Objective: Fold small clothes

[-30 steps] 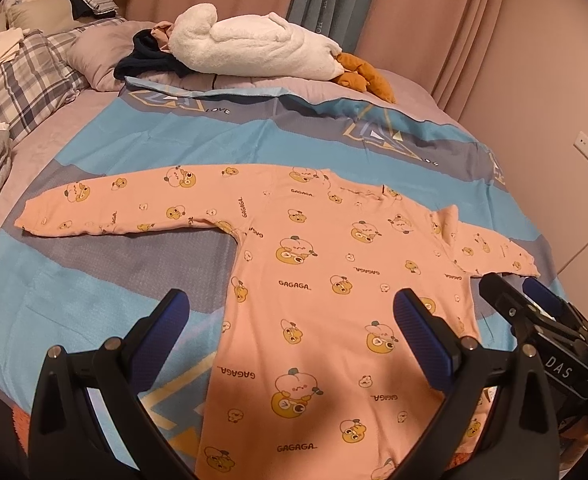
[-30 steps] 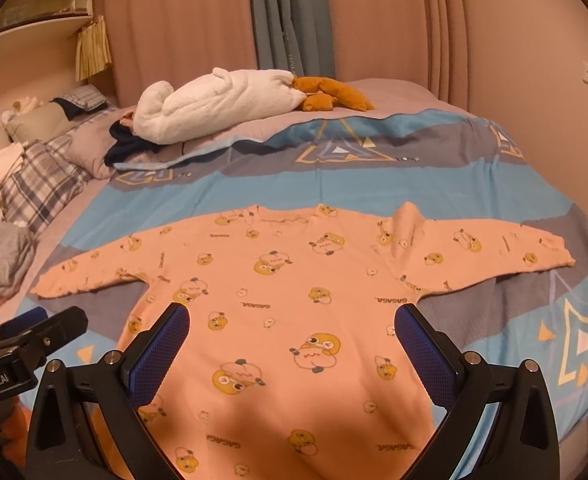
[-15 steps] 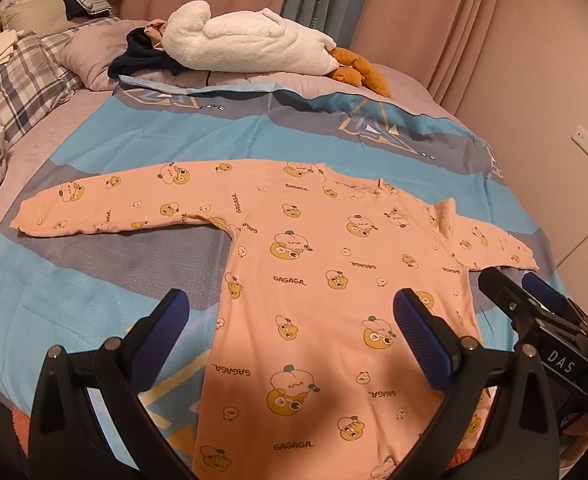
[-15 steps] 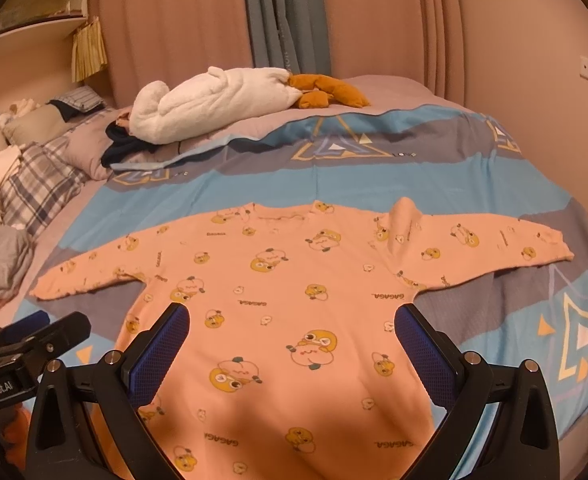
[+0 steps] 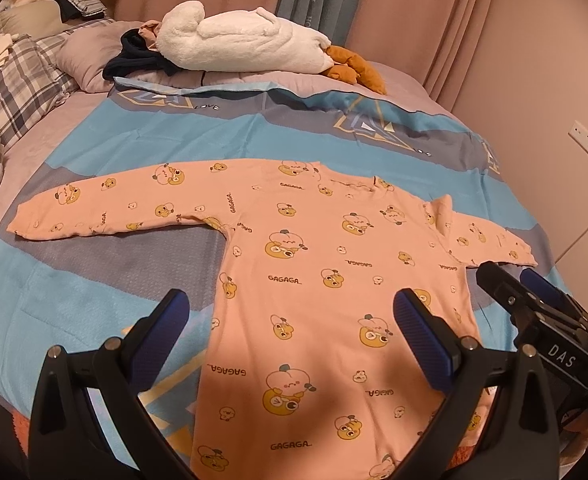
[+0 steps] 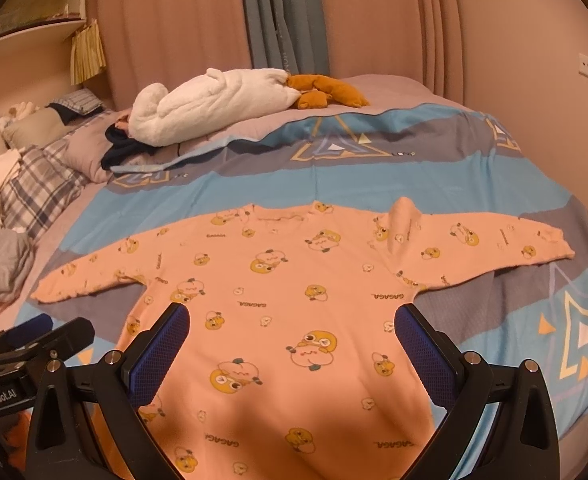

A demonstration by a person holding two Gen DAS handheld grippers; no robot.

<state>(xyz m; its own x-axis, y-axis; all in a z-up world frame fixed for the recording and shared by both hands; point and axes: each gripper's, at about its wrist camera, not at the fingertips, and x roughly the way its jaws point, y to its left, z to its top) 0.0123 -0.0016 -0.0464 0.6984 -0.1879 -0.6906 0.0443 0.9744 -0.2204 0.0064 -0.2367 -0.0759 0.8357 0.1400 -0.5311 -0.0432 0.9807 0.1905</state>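
A small peach long-sleeved top point(image 5: 314, 264) with cartoon prints lies flat on the bed, sleeves spread, neck toward the far side. It also shows in the right wrist view point(image 6: 294, 288). A small fold stands up at its right shoulder point(image 6: 400, 216). My left gripper point(image 5: 289, 332) is open and empty above the hem, toward its left side. My right gripper point(image 6: 291, 344) is open and empty above the lower body. The right gripper shows at the right in the left wrist view point(image 5: 534, 304); the left gripper shows at the lower left in the right wrist view point(image 6: 37, 336).
The bed has a blue and grey cover point(image 5: 93, 280). A white plush toy point(image 5: 245, 42) and an orange plush point(image 5: 354, 68) lie at the far side. Plaid pillows point(image 5: 17, 88) and a grey garment point(image 6: 1, 264) lie to the left. A wall point(image 5: 554, 80) stands to the right.
Both grippers have drifted slightly; the top sits a little lower and nearer in both views. The top has not moved on the bed, and both grippers stay open.
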